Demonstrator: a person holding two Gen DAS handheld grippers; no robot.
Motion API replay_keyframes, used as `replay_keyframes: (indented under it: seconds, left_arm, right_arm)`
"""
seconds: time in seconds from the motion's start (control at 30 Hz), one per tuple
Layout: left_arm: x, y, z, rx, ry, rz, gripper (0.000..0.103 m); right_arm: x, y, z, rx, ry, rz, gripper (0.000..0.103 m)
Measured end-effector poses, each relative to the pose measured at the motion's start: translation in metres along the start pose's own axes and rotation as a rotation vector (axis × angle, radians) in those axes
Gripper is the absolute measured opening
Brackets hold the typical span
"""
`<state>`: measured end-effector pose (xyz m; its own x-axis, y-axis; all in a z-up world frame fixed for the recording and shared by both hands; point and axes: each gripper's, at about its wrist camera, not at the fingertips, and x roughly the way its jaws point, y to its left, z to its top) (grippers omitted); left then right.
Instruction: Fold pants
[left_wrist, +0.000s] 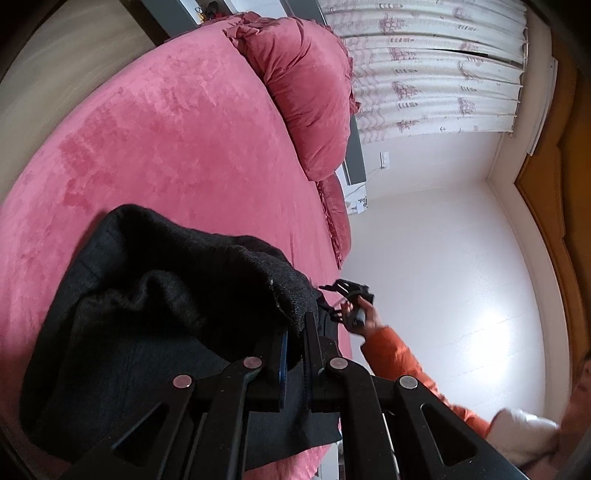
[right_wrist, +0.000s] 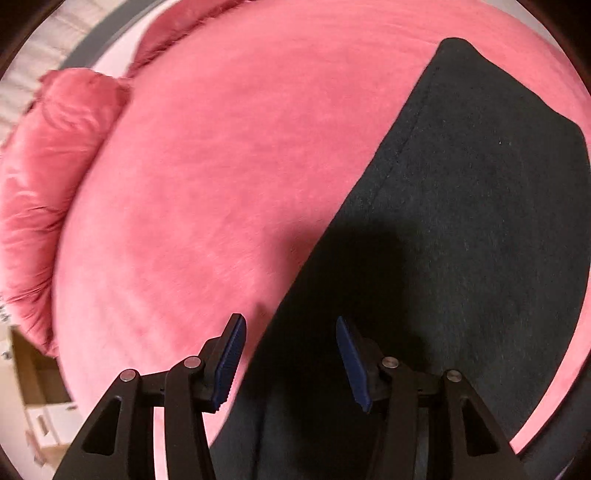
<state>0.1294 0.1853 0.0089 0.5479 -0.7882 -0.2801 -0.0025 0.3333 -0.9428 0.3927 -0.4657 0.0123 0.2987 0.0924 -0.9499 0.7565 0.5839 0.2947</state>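
**Dark pants on a pink bed, 1 claw pinching, 1 spread**

Pink plush bedding covers the bed (left_wrist: 177, 140), with a matching pink pillow (left_wrist: 310, 99) at its far side, a patterned white curtain (left_wrist: 424, 70) and a white wall behind.

Across the bed lie the dark pants (right_wrist: 461, 221); in the right wrist view they lie flat on the right side of the bedding, 1 stitched edge running diagonally. In the left wrist view the pants (left_wrist: 155, 314) are bunched and lifted into a hump near the bed's edge.

Left claw (left_wrist: 295, 343): its 2 fingers are pressed close together, pinching a fold of the pants fabric between them.

Right claw (right_wrist: 290, 362): its 2 blue-padded fingers stand spread apart above the pants' left edge, with nothing between them. The left wrist view shows the right claw (left_wrist: 347, 291) beyond the raised fabric, carried by a hand (left_wrist: 364, 314) in an orange sleeve (left_wrist: 406, 365).
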Motion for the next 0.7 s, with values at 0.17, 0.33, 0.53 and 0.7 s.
replay_keyframes:
  seconds: [0.17,0.33,0.53,0.7]
  left_arm:
    - [-0.002,0.004,-0.001,-0.017,-0.006,-0.006,0.006]
    - [-0.010,0.001,0.004,-0.043,-0.043,-0.044,0.006]
    - [-0.053,-0.008,0.008,-0.068,-0.157,-0.182,0.000]
    - [-0.070,-0.005,0.002,-0.042,-0.142,-0.051,0.000]
  right_arm:
    - [-0.002,-0.005,0.001,0.000,-0.023,-0.045,0.010]
    - [-0.049,-0.044,-0.006,0.050,-0.049,0.143,0.010]
    - [-0.143,-0.115,-0.044,0.033,-0.099,0.303,0.010]
    - [-0.187,-0.186,-0.093,0.062,-0.101,0.410,0.010]
